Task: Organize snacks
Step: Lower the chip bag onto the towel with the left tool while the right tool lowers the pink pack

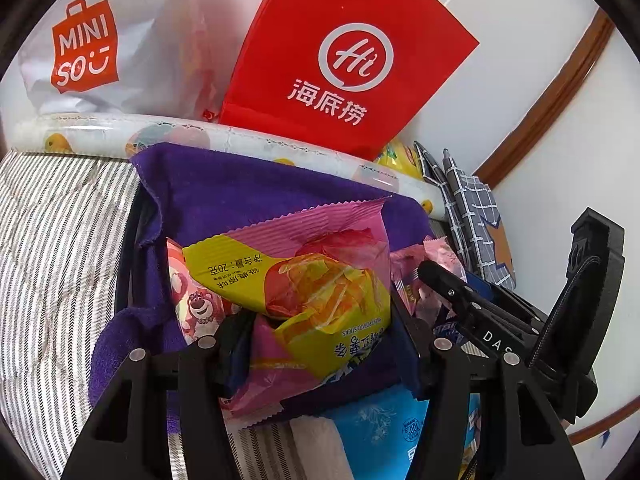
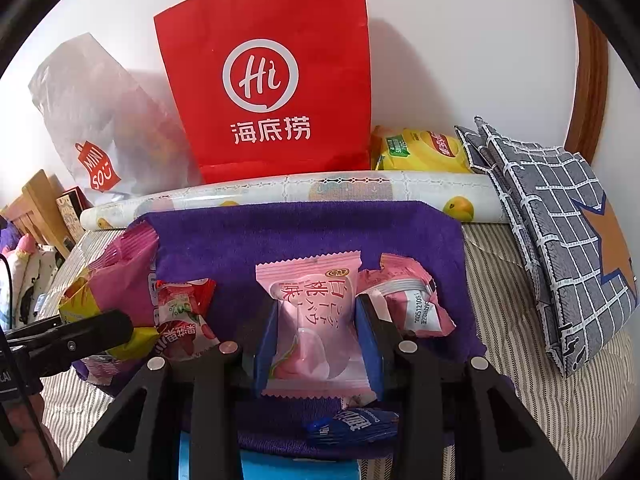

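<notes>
Crowding purple cloth (image 2: 304, 236): snack packets (image 2: 404, 300).

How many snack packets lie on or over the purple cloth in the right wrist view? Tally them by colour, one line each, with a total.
Pale pink packets: 2
Pink-and-yellow packet: 1
Red packet: 1
Dark blue packet: 1
Total: 5

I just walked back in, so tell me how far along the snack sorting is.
Nothing looks sorted yet. In hand: the left gripper clamps a pink-and-yellow potato stick bag, and the right gripper clamps a pale pink peach snack. Left: another pink packet, a strawberry packet and a blue wrapper lie loose on the purple cloth.
</notes>
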A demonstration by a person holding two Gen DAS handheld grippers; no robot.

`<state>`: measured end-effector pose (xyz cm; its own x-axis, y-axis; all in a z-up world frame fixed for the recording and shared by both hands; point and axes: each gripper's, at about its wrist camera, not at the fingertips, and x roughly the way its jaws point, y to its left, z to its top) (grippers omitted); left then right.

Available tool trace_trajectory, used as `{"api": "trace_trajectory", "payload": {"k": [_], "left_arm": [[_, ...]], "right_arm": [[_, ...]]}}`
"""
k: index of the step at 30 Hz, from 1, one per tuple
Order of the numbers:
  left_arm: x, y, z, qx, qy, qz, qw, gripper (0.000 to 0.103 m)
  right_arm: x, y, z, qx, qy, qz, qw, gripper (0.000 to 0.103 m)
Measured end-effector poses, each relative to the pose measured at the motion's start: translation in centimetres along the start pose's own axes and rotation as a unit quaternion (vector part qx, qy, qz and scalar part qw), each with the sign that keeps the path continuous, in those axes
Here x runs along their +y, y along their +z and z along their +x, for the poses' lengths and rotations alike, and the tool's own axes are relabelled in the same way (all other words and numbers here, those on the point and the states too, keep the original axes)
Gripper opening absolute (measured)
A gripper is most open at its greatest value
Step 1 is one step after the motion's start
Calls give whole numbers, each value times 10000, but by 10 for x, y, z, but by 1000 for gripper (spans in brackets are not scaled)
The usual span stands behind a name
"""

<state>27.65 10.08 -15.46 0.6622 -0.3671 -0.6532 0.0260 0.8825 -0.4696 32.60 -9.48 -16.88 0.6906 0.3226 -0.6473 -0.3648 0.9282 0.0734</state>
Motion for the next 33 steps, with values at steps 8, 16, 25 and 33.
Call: {"api": "trace_trajectory", "payload": {"k": [8, 16, 25, 33], "left_arm": [[0, -1, 2, 35, 8, 0, 10000, 59], [0, -1, 4, 63, -1, -6, 10000, 59], [0, -2, 6, 124, 3, 12, 9999, 59], [0, -3, 6, 158, 11, 12, 9999, 59]], "right_arm": [[0, -1, 2, 33, -4, -12, 10000, 38], [0, 0, 2, 24, -2, -17, 10000, 43], [6, -1, -2, -82, -34, -174, 9998, 48], [7, -1, -6, -167, -43, -184, 9997, 50]]}}
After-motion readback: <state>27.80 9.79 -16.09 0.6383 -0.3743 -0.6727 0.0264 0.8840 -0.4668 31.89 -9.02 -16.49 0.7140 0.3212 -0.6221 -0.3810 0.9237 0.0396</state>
